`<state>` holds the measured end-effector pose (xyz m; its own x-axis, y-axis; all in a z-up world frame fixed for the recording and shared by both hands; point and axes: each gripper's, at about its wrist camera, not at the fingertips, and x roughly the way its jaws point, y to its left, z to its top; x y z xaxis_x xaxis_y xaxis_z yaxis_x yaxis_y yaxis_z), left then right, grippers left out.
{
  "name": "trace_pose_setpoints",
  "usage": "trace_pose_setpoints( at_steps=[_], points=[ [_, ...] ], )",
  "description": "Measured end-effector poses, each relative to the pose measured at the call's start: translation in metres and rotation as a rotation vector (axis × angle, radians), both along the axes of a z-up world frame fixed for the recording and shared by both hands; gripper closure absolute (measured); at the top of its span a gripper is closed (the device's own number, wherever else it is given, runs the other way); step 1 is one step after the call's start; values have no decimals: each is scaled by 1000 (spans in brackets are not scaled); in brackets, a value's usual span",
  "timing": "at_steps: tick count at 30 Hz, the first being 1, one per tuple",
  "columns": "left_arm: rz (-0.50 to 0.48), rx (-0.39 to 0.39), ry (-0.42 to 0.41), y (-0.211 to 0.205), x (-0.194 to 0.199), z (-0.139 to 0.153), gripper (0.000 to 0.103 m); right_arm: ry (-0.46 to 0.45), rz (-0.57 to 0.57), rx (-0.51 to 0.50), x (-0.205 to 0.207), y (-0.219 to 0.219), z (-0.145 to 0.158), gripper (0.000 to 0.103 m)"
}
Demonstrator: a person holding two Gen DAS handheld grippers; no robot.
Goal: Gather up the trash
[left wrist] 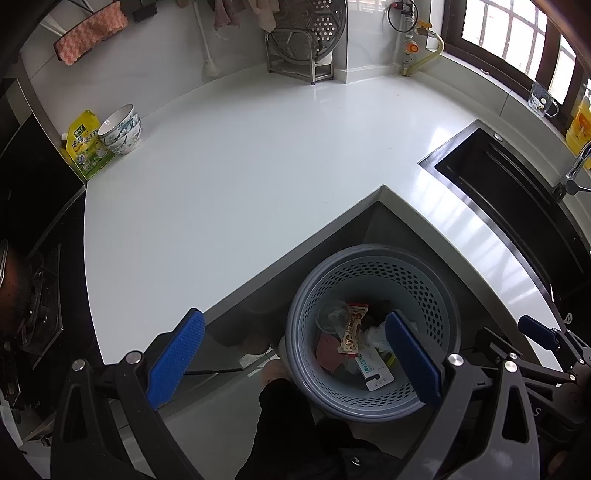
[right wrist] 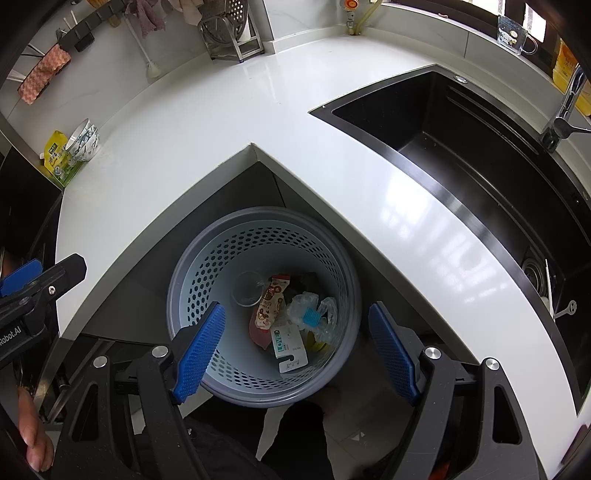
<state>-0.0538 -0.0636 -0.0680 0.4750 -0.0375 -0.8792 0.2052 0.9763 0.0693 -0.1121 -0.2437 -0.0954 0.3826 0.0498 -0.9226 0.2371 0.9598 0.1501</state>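
Observation:
A grey perforated trash bin [left wrist: 436, 291] [right wrist: 207, 258] stands on the floor in the inner corner of the white L-shaped counter [left wrist: 240, 177] [right wrist: 229, 110]. It holds several pieces of trash: a snack wrapper [left wrist: 352, 328] [right wrist: 271, 299], a clear plastic cup [left wrist: 330, 317] [right wrist: 246, 288], crumpled clear plastic [right wrist: 312, 312] and a white card package [left wrist: 375, 369] [right wrist: 290, 345]. My left gripper [left wrist: 293, 354] is open and empty, above the bin's left side. My right gripper [right wrist: 295, 347] is open and empty, right above the bin.
Stacked bowls [left wrist: 120, 129] [right wrist: 84, 139] and a yellow-green pouch [left wrist: 85, 144] [right wrist: 57, 157] sit at the counter's far left. A black sink [left wrist: 517, 192] [right wrist: 480, 147] with a faucet [right wrist: 565, 107] lies right. A steel rack [left wrist: 306, 40] [right wrist: 231, 29] stands at the back. A stove [left wrist: 29, 302] is left.

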Motion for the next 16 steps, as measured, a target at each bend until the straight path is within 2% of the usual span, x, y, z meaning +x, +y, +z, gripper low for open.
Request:
trace_pose_setpoints(
  at_steps=[16],
  points=[
    [1, -3, 1, -2, 2, 0, 6, -5, -1, 0, 1, -1, 0, 26]
  ],
)
